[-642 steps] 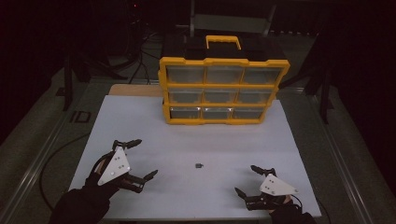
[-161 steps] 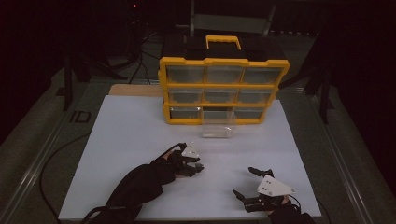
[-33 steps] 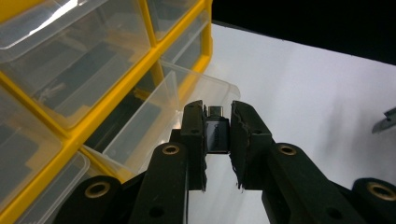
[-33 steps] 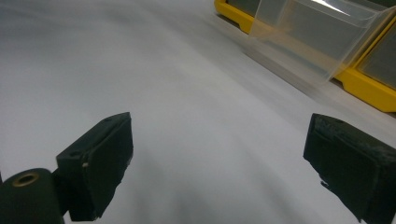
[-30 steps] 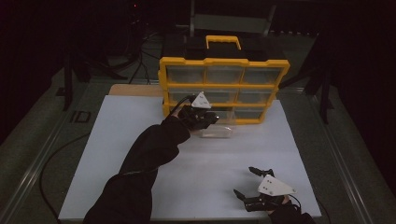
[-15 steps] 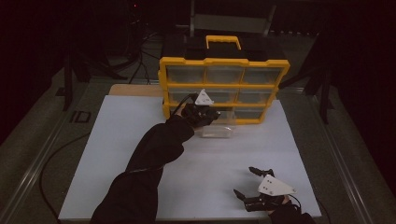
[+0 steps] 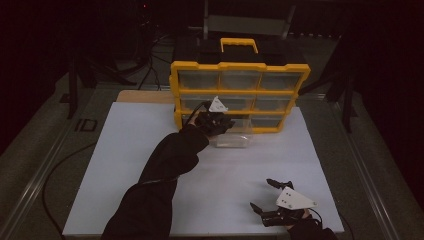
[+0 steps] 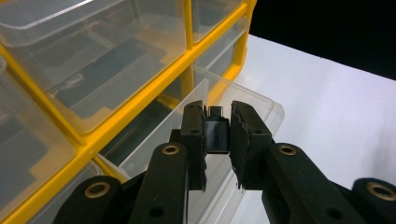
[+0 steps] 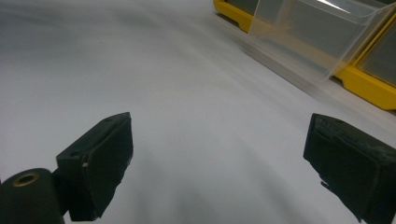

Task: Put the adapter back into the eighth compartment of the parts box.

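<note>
In the high view, a yellow organizer [image 7: 239,90] with clear drawers is standing at the 12 o'clock side of the white bench [image 7: 150,165]. One clear drawer [image 7: 235,136] of the bottom row is sticking out over the bench. The person's left arm in a dark sleeve [image 7: 165,170] is reaching toward 12 o'clock, and the left gripper [image 7: 216,120] is hanging at the drawer. The right gripper [image 7: 272,202] is lying on the bench at about 5 o'clock, well apart from the organizer, and its jaws are standing spread.

In the left gripper view, the two black jaws are pinching a small black part [image 8: 217,135] between them. The gripper [image 8: 217,140] is hovering just above the open clear drawer [image 8: 261,105], and the yellow frame of the organizer [image 8: 140,121] is running from 7 o'clock to 1 o'clock.

In the right gripper view, the jaws of the right gripper [image 9: 224,163] are standing wide apart with nothing between them, over the bare white bench [image 9: 140,70]. The pulled-out clear drawer [image 9: 317,37] is showing at 1 o'clock, in front of the yellow organizer [image 9: 369,88].
</note>
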{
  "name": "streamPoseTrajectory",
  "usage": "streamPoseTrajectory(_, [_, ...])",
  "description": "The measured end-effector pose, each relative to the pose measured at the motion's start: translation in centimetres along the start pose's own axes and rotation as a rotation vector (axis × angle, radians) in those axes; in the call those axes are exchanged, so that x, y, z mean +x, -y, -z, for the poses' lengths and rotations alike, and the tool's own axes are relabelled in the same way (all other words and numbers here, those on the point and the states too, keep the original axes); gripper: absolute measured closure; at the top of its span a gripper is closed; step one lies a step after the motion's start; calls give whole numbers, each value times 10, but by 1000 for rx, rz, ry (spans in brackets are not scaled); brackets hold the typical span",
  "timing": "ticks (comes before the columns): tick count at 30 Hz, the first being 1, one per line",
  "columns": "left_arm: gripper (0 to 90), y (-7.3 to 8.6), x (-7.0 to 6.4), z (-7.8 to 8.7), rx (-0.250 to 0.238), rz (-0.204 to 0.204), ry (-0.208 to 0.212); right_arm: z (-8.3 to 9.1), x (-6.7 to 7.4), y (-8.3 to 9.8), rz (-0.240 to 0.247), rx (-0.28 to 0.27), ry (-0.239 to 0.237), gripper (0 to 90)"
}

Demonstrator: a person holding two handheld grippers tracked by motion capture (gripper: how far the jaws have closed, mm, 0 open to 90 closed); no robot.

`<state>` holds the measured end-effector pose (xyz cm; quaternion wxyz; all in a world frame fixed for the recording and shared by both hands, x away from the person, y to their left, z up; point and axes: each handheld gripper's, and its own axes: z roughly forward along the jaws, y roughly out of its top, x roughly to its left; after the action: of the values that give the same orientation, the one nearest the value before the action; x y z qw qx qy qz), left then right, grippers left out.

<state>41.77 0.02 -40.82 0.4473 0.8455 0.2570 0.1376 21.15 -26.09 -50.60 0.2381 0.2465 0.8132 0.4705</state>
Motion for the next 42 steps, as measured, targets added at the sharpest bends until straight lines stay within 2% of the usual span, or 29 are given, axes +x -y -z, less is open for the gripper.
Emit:
streamPoseTrajectory(4, [758,2,1,-6,8,7,7,0,0,0,1,0,0,84])
streamPoseTrajectory(18, [757,5,1,-16,39,22,-11,0,0,0,1,-2,-1,84])
streamPoseTrajectory(20, [757,6,2,-20,56,25,-26,0,0,0,-2,-1,-1,84])
streamPoseTrajectory(25, [757,5,3,-22,78,38,-26,0,0,0,-2,0,-2,84])
streamPoseTrajectory(26, [757,5,4,-24,96,38,-38,0,0,0,-3,-1,-3,84])
streamPoseTrajectory(32, [757,4,2,-29,135,22,-35,0,0,0,-1,-3,-2,84])
streamPoseTrajectory(42, [751,1,1,-29,132,19,-43,0,0,0,-3,-1,-4,84])
